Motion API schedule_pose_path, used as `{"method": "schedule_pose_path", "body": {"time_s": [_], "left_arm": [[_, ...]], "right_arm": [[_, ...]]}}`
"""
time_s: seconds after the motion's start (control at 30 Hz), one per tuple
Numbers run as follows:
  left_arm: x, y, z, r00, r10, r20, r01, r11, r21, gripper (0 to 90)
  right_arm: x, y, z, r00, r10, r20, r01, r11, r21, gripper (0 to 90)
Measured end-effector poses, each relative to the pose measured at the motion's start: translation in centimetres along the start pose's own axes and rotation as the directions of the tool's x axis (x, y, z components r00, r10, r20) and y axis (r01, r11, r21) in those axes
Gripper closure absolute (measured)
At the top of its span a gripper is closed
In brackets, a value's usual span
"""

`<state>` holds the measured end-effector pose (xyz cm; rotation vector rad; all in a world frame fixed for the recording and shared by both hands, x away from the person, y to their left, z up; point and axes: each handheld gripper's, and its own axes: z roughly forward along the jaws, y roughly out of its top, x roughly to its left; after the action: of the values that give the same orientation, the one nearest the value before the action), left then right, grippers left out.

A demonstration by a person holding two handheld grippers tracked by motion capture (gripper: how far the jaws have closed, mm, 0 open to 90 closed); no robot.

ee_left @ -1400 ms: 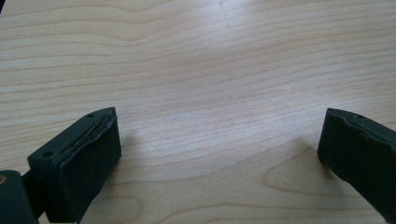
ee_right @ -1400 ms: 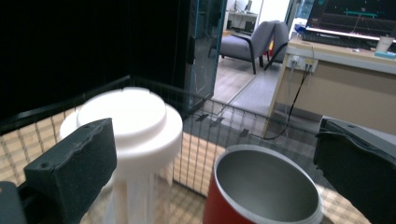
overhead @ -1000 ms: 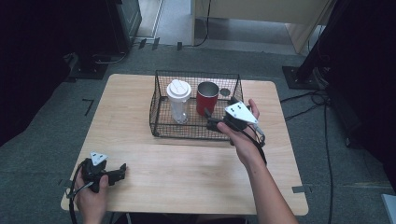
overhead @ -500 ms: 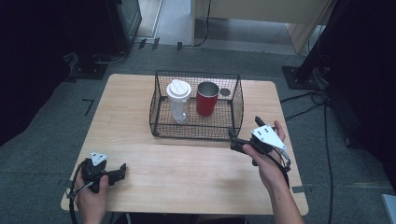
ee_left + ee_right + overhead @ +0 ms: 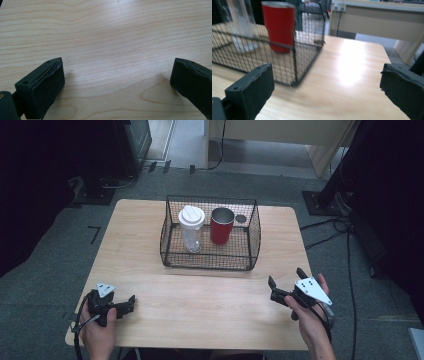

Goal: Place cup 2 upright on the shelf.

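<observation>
Claws (image 5: 284,287) of mine are wide apart and empty, near the black wire basket (image 5: 210,261) holding a round red cup (image 5: 221,226).

In your right gripper view the wire basket (image 5: 262,57) is motion-blurred, the clear tumbler (image 5: 239,25) cut off at the top; the small dark object (image 5: 241,219) is unidentifiable.

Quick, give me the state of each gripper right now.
Left gripper: open, holding nothing, low over the table.
Right gripper: open, holding nothing, apart from the wire basket.
</observation>
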<state>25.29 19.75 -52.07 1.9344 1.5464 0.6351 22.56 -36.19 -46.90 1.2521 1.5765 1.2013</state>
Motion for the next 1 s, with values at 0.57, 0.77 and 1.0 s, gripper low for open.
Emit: {"method": "schedule_pose_path", "body": {"time_s": [0.57,0.77,1.0], "left_arm": [[0.0,0.0,0.0,1.0000,0.003,-0.001,-0.003,1.0000,0.002,0.0],[0.0,0.0,0.0,1.0000,0.003,-0.001,-0.003,1.0000,0.002,0.0],[0.0,0.0,0.0,1.0000,0.005,-0.001,-0.005,1.0000,0.002,0.0]], "right_arm": [[-5.2,-5.8,-3.1,0.9953,-0.043,0.087,0.024,0.978,0.209,0.0],[-6.5,-6.5,-3.3,0.9936,-0.025,0.111,-0.005,0.965,0.263,0.0],[-6.8,-6.9,-2.5,0.9966,-0.069,0.046,0.041,0.890,0.454,0.0]]}}
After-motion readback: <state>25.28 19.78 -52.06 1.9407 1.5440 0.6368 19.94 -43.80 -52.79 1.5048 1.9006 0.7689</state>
